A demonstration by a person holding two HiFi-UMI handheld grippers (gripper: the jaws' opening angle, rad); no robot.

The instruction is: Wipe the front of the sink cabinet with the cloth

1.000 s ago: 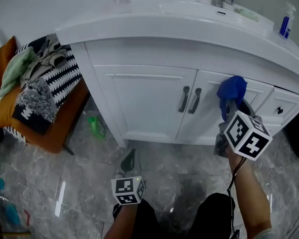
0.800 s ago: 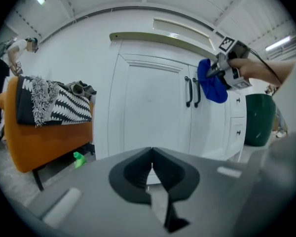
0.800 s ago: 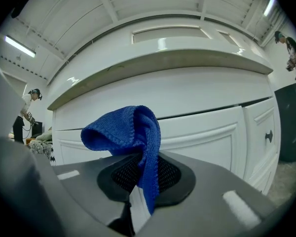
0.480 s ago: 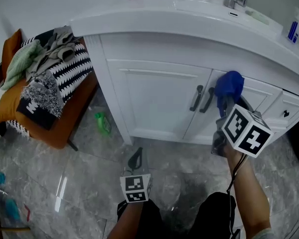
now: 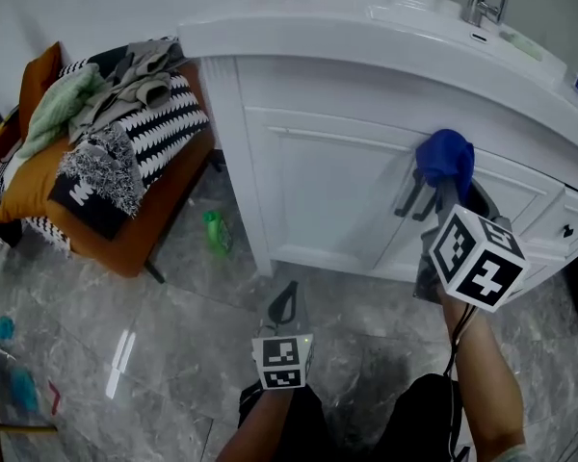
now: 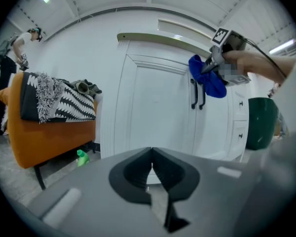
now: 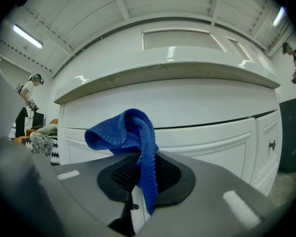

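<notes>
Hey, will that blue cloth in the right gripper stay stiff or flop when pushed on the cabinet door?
Probably floppy: the blue cloth folds over and a strip droops past the right gripper. Likely light and grippy, given its knit-looking weave.

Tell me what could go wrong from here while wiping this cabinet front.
The blue cloth sits bunched in the right gripper, close to the dark door handles; a loose fold might snag there. With so little cloth ahead of the fingers, hard plastic could scrape the white door. The green bottle on the floor could be kicked.
</notes>
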